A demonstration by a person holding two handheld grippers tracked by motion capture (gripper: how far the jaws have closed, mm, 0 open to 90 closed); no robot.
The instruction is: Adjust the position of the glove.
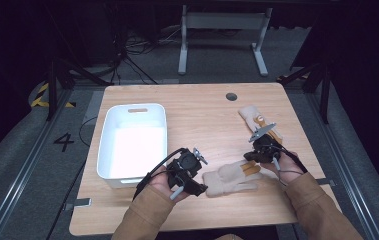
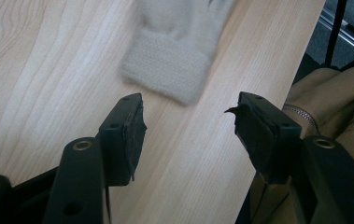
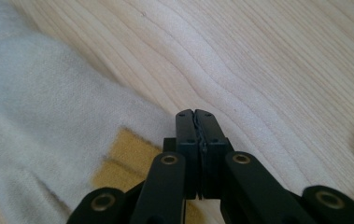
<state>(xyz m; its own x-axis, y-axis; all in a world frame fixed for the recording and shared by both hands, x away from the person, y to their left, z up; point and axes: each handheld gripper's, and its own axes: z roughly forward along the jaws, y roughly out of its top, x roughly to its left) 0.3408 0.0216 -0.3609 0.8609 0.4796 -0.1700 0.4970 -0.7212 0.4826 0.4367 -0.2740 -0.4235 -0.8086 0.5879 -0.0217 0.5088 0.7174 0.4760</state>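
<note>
Glove (image 1: 229, 179) is lying lengthwise across desk (image 1: 207, 112), cuff facing spread left tongs (image 2: 186, 123), while right tongs (image 3: 195, 116), pressed together empty, are hovering over its yellow patch (image 3: 125, 156).

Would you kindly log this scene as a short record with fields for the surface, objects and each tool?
surface: wooden table
container: white bin, left half of table, looks empty
near glove: beige glove, flat at front edge between the hands, cuff toward left tool
far glove: second beige glove, behind right tool
left tool: jaws apart, just short of the near glove's cuff, holding nothing
right tool: jaws together, over bare wood beside a glove, nothing seen between them
</note>
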